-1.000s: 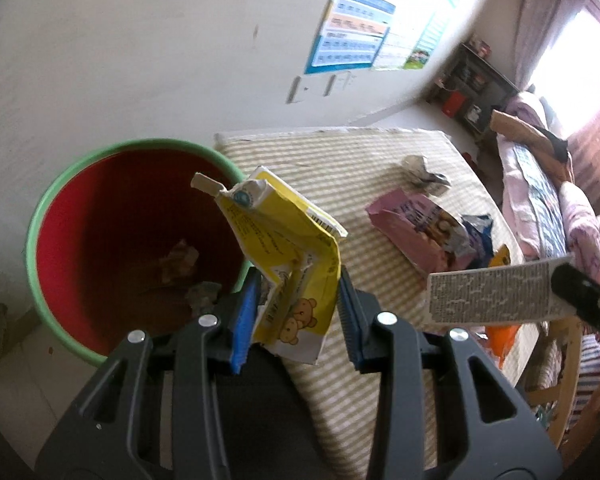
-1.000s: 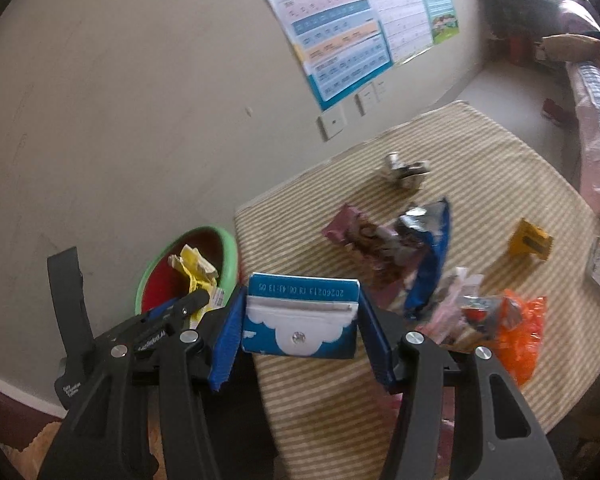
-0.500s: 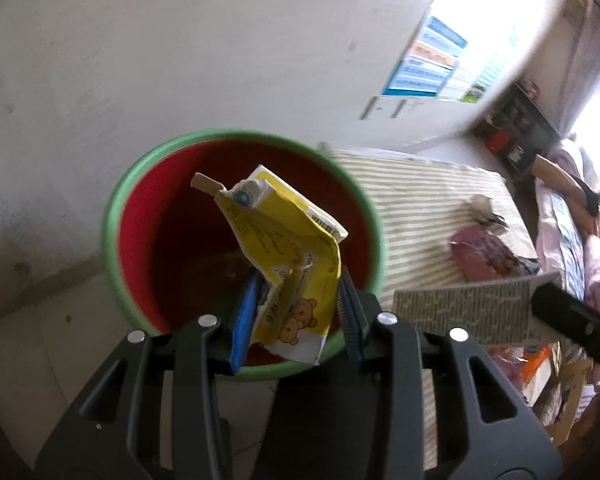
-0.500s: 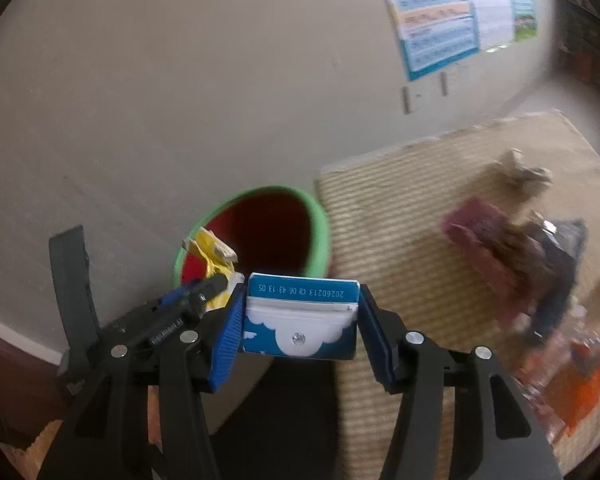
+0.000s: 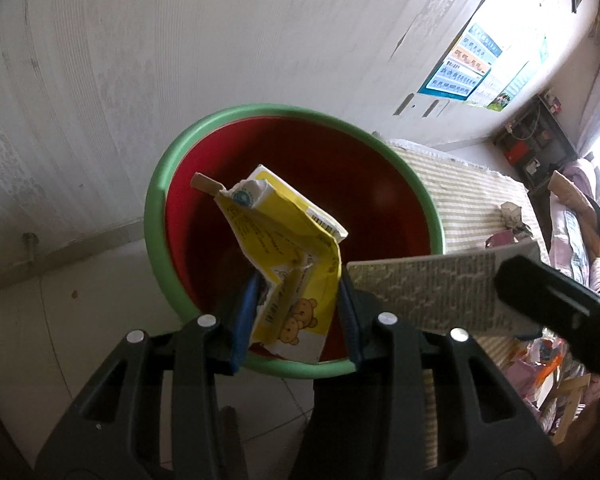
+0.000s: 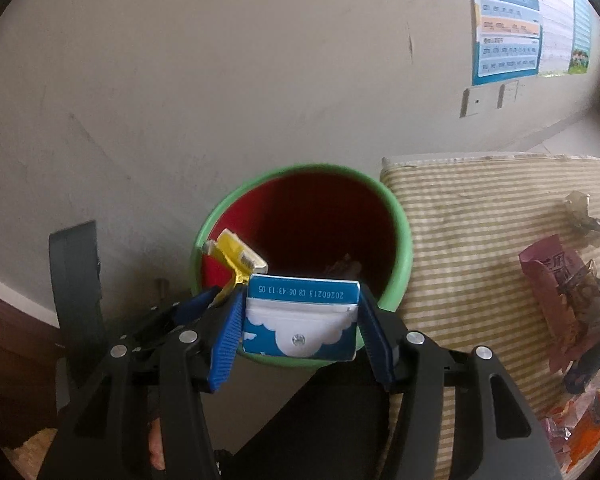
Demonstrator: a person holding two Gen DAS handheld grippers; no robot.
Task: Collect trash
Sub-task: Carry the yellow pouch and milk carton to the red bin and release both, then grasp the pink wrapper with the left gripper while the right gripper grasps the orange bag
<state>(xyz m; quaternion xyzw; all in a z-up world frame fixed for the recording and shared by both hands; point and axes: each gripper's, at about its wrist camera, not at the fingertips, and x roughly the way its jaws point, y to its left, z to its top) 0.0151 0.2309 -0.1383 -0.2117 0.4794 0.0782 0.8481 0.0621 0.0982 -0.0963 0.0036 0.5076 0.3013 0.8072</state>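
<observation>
Over the red bin (image 5: 372, 184), both grippers clamp cartons, yellow carton (image 5: 288, 256) upright.

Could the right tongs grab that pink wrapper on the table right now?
Probably not. The right tongs are already clamped on a blue carton over the bin, so nothing else fits between them. The pink wrapper lies off to the side.

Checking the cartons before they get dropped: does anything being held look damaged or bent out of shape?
Yes. The yellow carton clamped in the left gripper over the bin is crushed and folded, its top torn open. The blue carton in the right gripper keeps its boxy shape.
</observation>
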